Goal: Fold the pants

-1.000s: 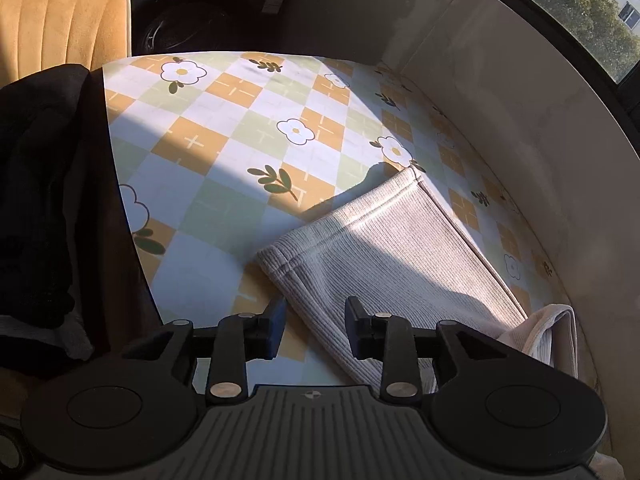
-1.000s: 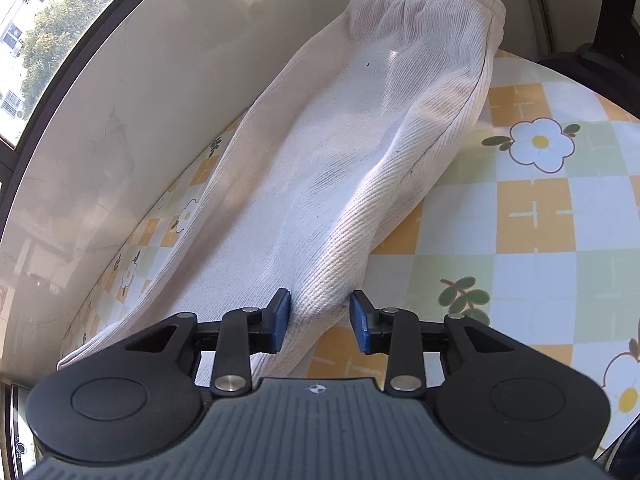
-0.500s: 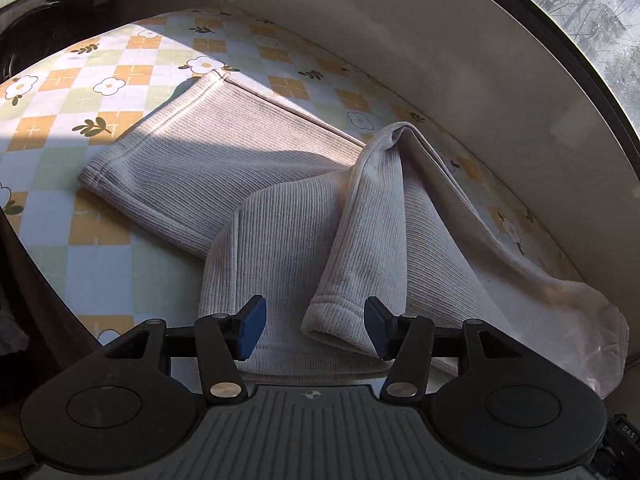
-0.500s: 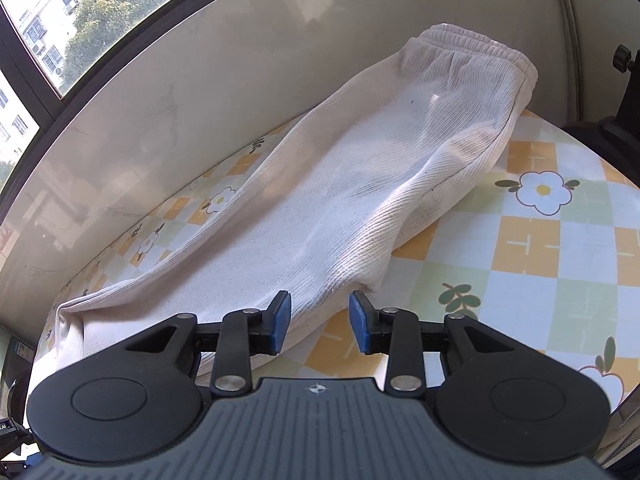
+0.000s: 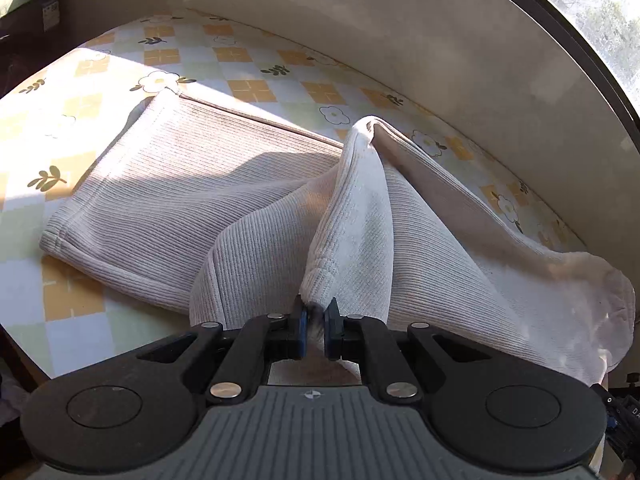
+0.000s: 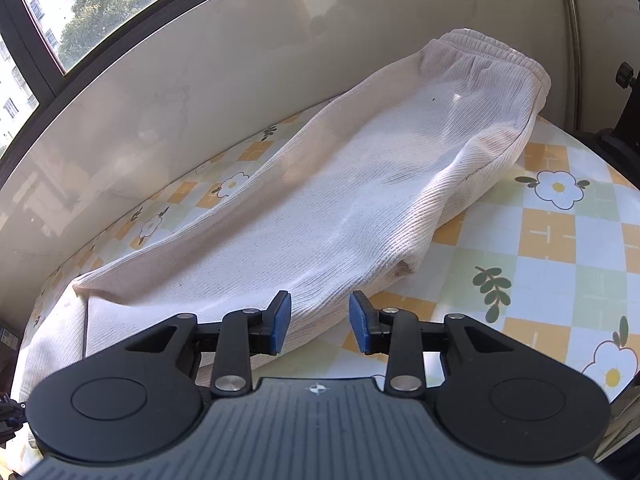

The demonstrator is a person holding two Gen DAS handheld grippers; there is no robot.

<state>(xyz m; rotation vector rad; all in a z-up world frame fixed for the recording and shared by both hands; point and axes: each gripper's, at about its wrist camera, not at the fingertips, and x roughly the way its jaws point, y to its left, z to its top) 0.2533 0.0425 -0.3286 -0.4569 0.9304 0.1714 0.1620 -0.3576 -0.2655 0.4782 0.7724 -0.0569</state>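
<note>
Left gripper (image 5: 315, 320) just closed, pinching pants (image 5: 248, 216) cuff; right gripper (image 6: 320, 322) partly open, gripping nothing, over pants' edge.

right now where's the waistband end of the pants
In the right wrist view the elastic waistband lies at the upper right, at the far end of the pants, close to the beige wall and beyond the floral tablecloth.

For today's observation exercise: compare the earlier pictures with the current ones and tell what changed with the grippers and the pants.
The left gripper swung from the flat leg end to the raised leg hem; its jaws have just been closing and now pinch that hem. The right gripper drew back a little from the pants, which look smaller in its view. It is as open as before, holding nothing; the pants still lie on the flowered tablecloth.
</note>
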